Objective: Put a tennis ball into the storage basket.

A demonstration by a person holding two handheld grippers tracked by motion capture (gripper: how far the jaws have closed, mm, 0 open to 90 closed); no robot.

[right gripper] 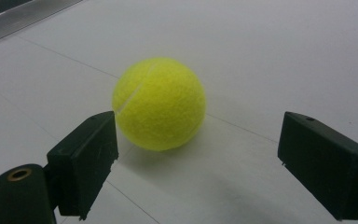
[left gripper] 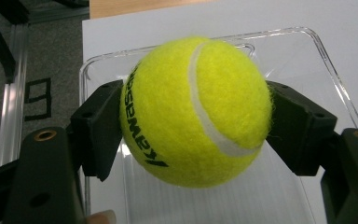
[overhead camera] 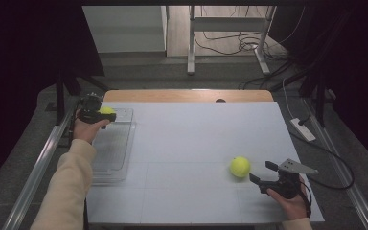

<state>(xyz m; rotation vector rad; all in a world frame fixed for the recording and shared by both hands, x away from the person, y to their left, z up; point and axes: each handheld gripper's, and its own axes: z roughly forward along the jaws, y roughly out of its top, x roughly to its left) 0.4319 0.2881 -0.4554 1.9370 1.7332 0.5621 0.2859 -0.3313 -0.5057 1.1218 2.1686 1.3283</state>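
Observation:
My left gripper (overhead camera: pixel 106 114) (left gripper: pixel 193 119) is shut on a yellow tennis ball (overhead camera: pixel 107 110) (left gripper: pixel 195 109), both pads pressing its sides. It holds the ball over the far end of a clear plastic tray (overhead camera: pixel 117 143) (left gripper: pixel 326 60) at the table's left. A second yellow tennis ball (overhead camera: pixel 239 166) (right gripper: pixel 159 103) lies on the white table at the right. My right gripper (overhead camera: pixel 261 171) (right gripper: pixel 198 161) stands open just behind that ball, jaws wide apart, the ball a little beyond the fingertips and not touched.
The white tabletop (overhead camera: pixel 196 139) stretches between the two hands. A wooden strip (overhead camera: pixel 187 95) runs along its far edge. Metal rails (overhead camera: pixel 43 158) flank the table, and cables (overhead camera: pixel 316 143) lie on the floor at the right.

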